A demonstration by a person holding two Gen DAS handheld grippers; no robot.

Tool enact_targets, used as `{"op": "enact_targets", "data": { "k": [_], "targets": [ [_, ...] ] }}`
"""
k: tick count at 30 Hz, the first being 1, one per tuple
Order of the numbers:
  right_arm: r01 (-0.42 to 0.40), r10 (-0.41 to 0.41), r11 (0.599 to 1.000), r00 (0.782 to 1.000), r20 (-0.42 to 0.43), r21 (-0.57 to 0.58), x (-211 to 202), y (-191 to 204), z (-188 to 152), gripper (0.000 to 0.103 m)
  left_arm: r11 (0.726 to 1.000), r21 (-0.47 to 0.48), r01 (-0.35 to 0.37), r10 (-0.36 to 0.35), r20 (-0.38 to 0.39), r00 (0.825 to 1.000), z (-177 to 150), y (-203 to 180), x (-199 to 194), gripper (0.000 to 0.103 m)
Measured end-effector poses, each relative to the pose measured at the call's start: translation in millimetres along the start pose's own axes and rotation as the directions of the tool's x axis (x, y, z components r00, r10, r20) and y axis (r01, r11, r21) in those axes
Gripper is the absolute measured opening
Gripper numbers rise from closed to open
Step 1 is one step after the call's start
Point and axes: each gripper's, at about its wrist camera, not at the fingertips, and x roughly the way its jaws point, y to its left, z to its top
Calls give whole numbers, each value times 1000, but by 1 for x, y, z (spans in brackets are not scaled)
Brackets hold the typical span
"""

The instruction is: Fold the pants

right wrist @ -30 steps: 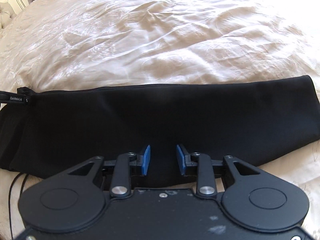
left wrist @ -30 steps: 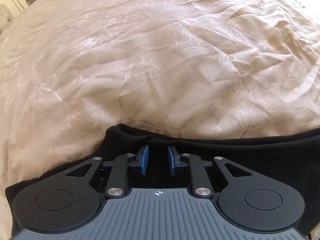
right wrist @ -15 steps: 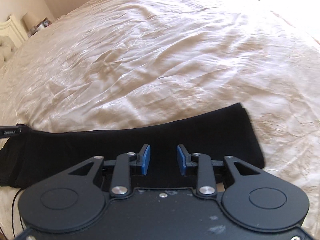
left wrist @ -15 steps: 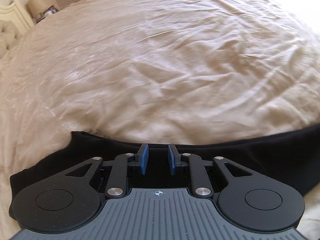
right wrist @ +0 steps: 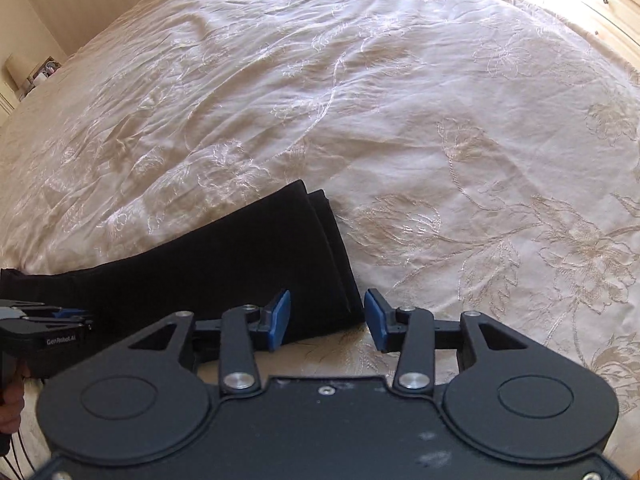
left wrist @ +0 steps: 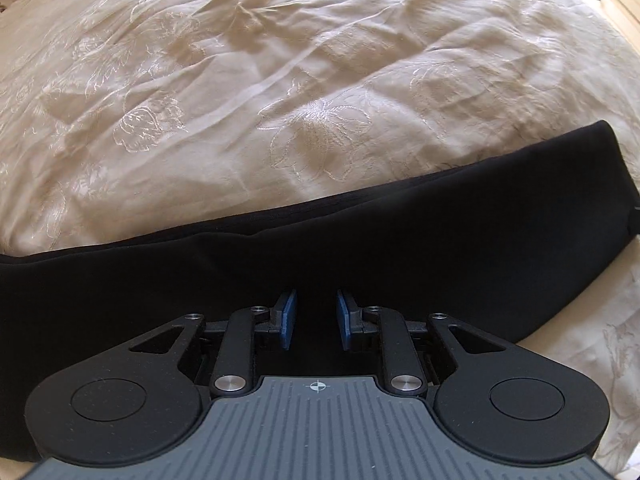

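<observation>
White lettering "GenRobot.AI" on black side of left gripper (right wrist: 74,316), seen at left edge of right wrist view; small print, last characters hard to make out. White crosshair mark, circle with cross, no letters, on grey ribbed body of same gripper in left wrist view, centred behind blue pads. No other readable text, numbers or labels: none on black pants (left wrist: 400,248), none on embroidered bedspread (right wrist: 360,100).
</observation>
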Motion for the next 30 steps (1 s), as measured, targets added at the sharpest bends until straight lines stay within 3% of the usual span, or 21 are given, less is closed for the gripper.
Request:
{"op": "enact_targets", "data": {
  "k": [4,14,16,18,19,23,30],
  "targets": [
    [-38,40,999,998,-49,25,18,-7,1,49,1000,-11,9,-9,-35,999,3,5,2,22],
    [-159,176,977,978,-111,145,54,-27,19,58,1000,-4,17,-17,-37,999,0,12,5,22],
    [-169,187,974,975,-117,151,53,-29,21,50,1000,-3,19,-19,-40,999,0,11,1,22],
    [-189,202,975,973,-109,115,46,-27,21,17,999,-17,35,-36,-34,999,2,12,-6,22],
    [-212,226,970,968,-110,123,41,-27,21,7,998,-29,50,-50,-22,998,4,12,-10,22],
    [-219,225,970,973,-46,107,12,-14,24,7,996,-25,86,-85,27,996,14,7,-20,22],
    [-263,262,953,965,29,153,-16,-3,31,7,999,43,27,-26,-18,1000,44,-16,16,22]
  ]
}}
